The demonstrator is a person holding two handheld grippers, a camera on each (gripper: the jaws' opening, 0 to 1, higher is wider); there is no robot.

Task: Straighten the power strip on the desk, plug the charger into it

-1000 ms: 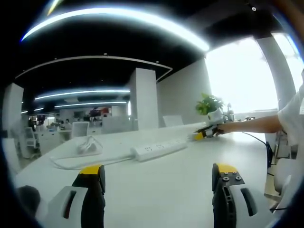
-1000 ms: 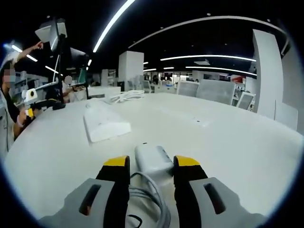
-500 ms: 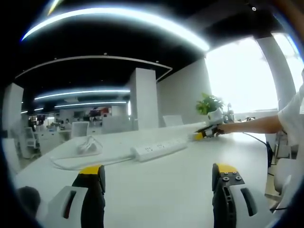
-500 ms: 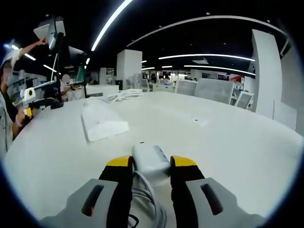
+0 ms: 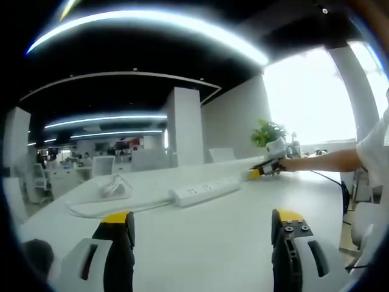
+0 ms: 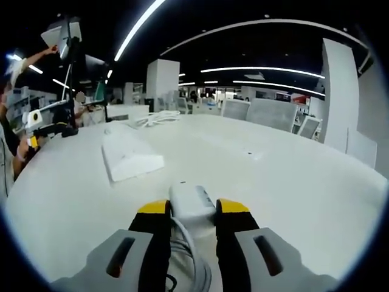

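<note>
One charger is pinched by the right hand-held gripper; the left hand-held gripper is spread. One power strip lies on the table.

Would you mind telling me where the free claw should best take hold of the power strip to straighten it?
Probably across the narrow width of the power strip near its close end, coming from above with the open left claw: the strip lies flat and long on the desk, and its cable leaves that end.
</note>
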